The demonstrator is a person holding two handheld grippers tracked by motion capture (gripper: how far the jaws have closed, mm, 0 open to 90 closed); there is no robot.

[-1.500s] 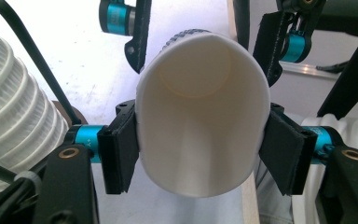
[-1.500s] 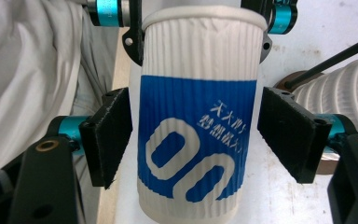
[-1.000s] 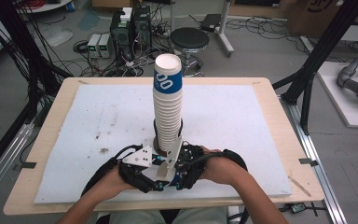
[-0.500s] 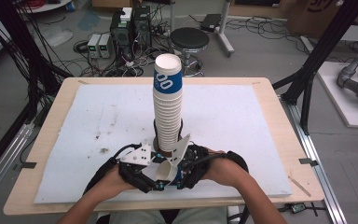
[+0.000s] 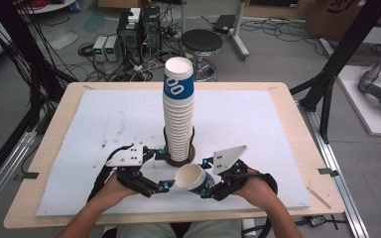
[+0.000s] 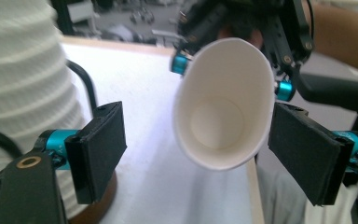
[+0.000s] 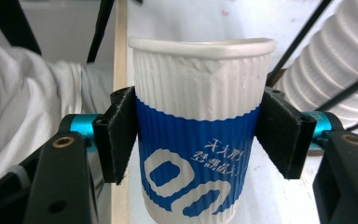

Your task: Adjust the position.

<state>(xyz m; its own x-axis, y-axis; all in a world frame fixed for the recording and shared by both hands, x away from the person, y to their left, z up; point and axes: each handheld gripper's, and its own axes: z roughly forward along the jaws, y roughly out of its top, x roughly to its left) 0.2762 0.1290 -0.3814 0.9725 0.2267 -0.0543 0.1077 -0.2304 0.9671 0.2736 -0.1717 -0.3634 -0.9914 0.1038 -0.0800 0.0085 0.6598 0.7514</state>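
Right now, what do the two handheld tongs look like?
Both the left tongs and the right tongs are black, with flat black pads, turquoise metal fittings and a grey three-cornered plate on top. Black cables trail back from each.

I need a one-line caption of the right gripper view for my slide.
The right gripper clamps a blue-and-white paper cup by its sides, beside the white cup stack.

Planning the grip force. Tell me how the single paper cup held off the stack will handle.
Paper cup: probably light and thin-walled; its rim looks squashed oval where the right gripper clamps it, so it crushes easily. The ribbed sleeve likely resists slipping. Set down sideways, it would probably roll.
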